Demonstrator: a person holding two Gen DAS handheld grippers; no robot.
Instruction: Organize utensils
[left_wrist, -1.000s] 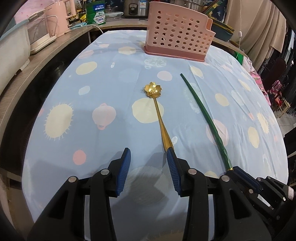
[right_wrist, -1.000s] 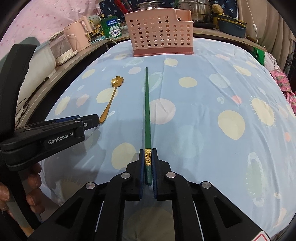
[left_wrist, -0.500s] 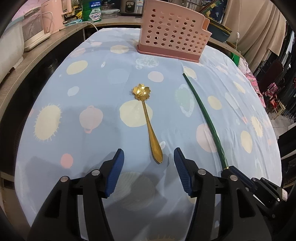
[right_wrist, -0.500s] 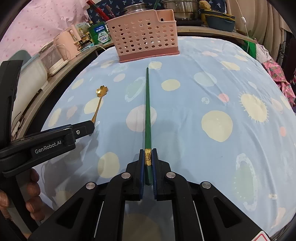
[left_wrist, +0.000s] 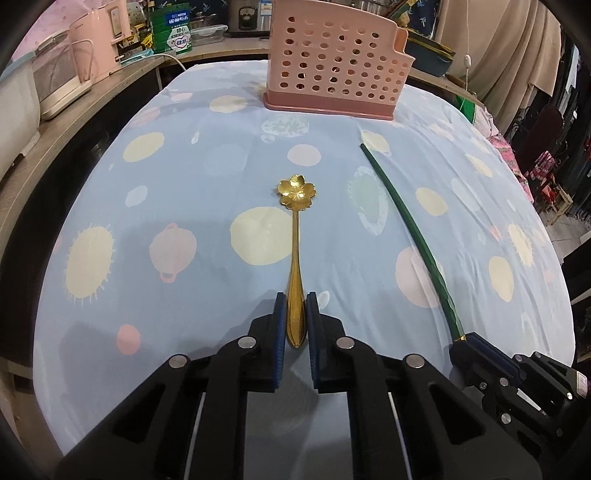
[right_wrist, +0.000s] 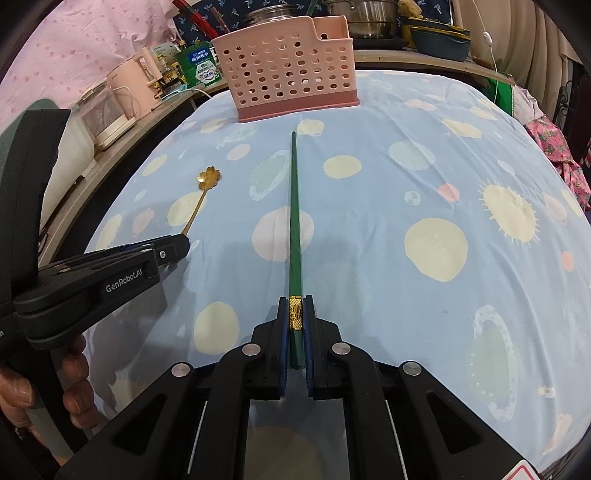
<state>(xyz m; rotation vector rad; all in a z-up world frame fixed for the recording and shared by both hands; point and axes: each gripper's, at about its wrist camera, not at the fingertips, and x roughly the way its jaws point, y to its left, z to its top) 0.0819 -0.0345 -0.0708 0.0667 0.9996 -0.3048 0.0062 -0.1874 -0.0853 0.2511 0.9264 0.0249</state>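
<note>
Gold spoon (left_wrist: 295, 258) with flower-shaped bowl. Dark green chopstick (right_wrist: 295, 221) with gold patterned band. Pink holder (left_wrist: 334, 62), round perforations, darker pink base, at 12 o'clock. Light blue cloth (left_wrist: 184, 177) with cream and pink dots, sun shapes. Left gripper (left_wrist: 294, 314) black, blue pads (left_wrist: 279, 317).

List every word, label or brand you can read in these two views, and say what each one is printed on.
"GenRobot.AI": white lettering on the side of the left tool, seen in the right wrist view.
Green can on the side counter: white label with print too small and blurred to read.
Gold band on the green chopstick: embossed pattern, not legible.
Nothing else is readable.
</note>
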